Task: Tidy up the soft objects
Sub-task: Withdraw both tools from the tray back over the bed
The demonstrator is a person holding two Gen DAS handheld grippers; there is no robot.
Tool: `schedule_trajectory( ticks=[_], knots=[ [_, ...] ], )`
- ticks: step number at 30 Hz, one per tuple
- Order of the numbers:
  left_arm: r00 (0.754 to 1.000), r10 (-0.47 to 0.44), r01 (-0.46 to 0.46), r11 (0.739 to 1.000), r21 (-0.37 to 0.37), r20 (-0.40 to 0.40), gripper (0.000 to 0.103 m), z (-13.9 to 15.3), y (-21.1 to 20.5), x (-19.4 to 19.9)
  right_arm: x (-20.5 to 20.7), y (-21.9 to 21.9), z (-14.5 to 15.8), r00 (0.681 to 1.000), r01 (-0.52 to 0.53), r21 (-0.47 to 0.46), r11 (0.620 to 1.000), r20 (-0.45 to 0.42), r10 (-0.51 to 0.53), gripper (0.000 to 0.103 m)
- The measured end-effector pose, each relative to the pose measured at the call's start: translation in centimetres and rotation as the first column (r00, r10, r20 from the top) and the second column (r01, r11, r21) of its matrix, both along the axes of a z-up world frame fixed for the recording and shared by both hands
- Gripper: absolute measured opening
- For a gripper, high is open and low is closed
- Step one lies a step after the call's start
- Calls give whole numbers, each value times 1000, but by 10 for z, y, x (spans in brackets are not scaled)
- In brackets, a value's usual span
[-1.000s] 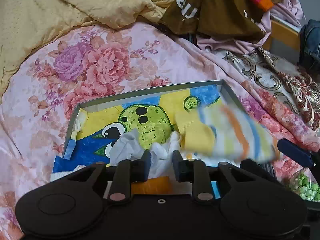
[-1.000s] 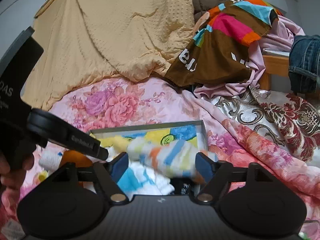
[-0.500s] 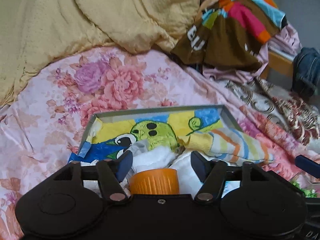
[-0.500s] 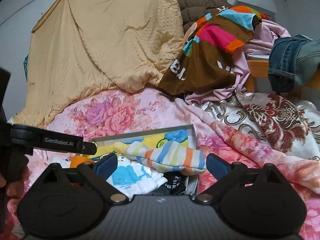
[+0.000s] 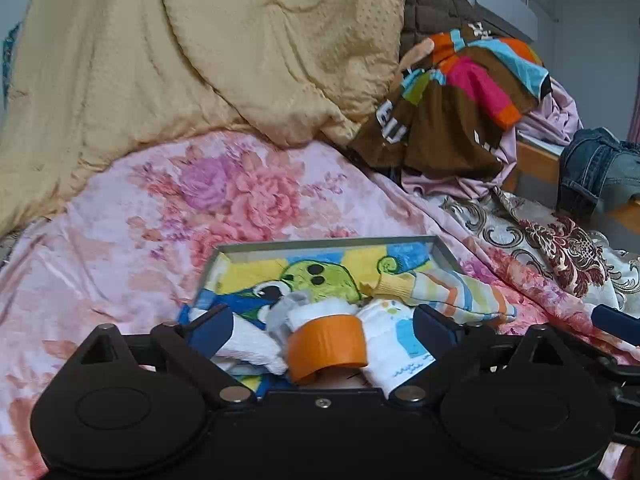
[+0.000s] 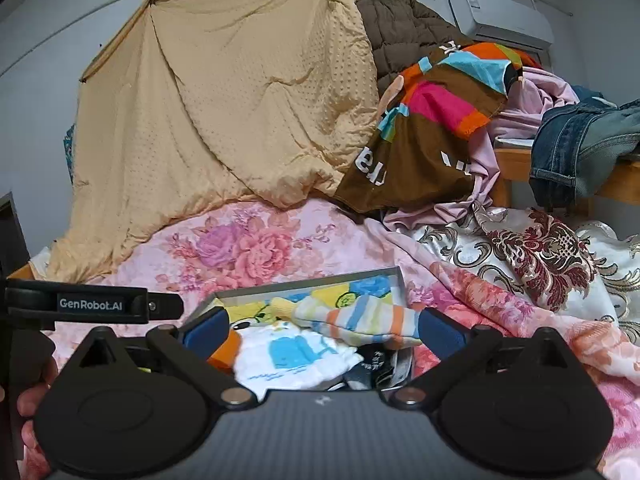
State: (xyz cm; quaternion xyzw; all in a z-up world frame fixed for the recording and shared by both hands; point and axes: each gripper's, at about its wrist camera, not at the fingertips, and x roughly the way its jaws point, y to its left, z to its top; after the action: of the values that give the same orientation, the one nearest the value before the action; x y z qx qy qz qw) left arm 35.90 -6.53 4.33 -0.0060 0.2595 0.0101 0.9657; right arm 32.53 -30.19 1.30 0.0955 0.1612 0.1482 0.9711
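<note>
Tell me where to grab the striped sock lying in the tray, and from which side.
Take the striped sock at its middle, coming from above with the right gripper, fingers across its narrow width. It lies flat and long on top of the other socks, its toe end draped over the tray edge, so the midsection is free.

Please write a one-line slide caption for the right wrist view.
Open right hand-held gripper above a tray holding a striped sock and white socks.

Tray's [image 6: 304,285] near end hidden behind right gripper [image 6: 322,328] body.
</note>
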Motion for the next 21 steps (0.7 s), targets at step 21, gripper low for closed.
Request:
schedule_trajectory(
  ticks=[21],
  knots=[
    [996, 60, -58, 998, -37, 63, 102, 0, 23, -142, -107, 17, 14, 1000, -10, -46, 999, 23, 11, 103]
  ],
)
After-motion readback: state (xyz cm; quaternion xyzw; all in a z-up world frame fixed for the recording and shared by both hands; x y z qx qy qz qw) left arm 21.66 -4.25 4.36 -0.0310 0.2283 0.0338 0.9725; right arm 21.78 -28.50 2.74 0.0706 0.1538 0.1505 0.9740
